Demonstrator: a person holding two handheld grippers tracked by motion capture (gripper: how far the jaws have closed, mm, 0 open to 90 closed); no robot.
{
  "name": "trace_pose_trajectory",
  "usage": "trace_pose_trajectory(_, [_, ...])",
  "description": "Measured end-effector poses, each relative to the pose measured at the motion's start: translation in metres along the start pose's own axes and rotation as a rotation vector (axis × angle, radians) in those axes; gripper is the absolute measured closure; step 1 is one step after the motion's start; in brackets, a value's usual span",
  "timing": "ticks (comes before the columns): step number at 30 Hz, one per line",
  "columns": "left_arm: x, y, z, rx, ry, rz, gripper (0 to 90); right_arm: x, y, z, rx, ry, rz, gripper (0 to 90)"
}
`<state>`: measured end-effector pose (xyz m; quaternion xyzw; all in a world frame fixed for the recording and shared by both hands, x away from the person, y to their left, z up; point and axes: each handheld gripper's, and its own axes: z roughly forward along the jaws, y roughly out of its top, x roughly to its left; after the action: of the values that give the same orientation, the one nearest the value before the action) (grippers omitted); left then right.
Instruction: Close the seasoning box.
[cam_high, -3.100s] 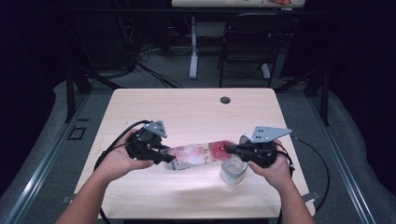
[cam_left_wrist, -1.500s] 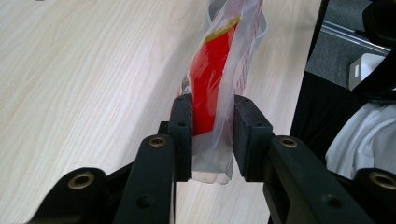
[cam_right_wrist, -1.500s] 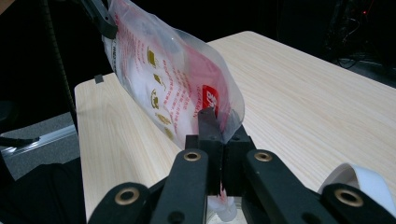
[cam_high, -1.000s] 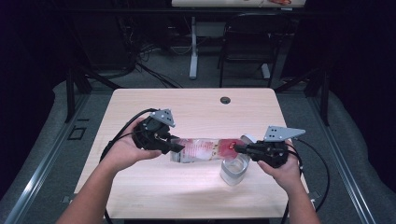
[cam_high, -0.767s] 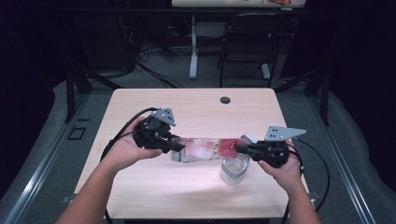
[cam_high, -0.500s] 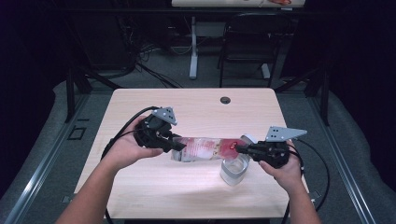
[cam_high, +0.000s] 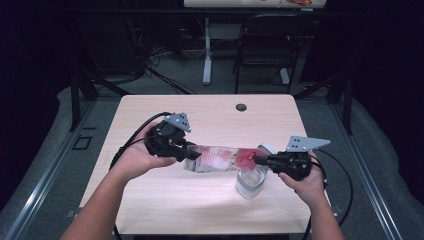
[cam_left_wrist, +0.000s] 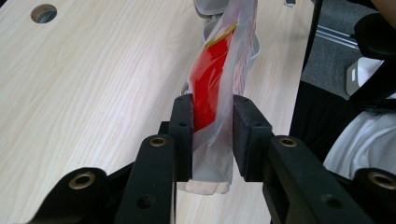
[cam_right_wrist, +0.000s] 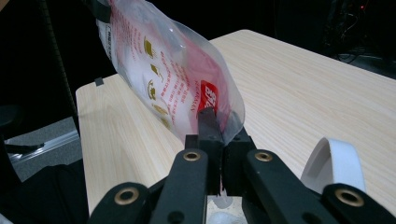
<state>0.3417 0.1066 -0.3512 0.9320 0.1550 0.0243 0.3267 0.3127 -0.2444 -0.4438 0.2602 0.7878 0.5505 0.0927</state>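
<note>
We grip a clear plastic bag (cam_high: 220, 158) between both tools: left gripper (cam_left_wrist: 211, 135) clamps one end, right gripper (cam_right_wrist: 220, 140) pinches the other, half-hiding the cup (cam_high: 251, 181).

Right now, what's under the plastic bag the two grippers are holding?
Under the plastic bag's right end stands a clear container on the table. Beneath the rest shows bare wood. The container's contents cannot be told.

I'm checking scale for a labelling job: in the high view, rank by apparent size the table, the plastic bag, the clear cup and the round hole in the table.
1. table
2. plastic bag
3. clear cup
4. round hole
</note>
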Motion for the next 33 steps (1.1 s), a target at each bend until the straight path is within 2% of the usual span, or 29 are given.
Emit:
trace_pose_trajectory(23, [-0.0001, 0.0063, -0.0005, 0.009, 0.004, 0.007, 72.0, -0.0019, -0.0014, -0.0011, 0.002, -0.007, 0.005, 89.2])
trace_pose_trajectory(33, [-0.0016, 0.0097, -0.0009, -0.007, 0.005, 0.007, 72.1, -0.0045, -0.003, -0.0024, 0.004, -0.005, 0.017, 89.0])
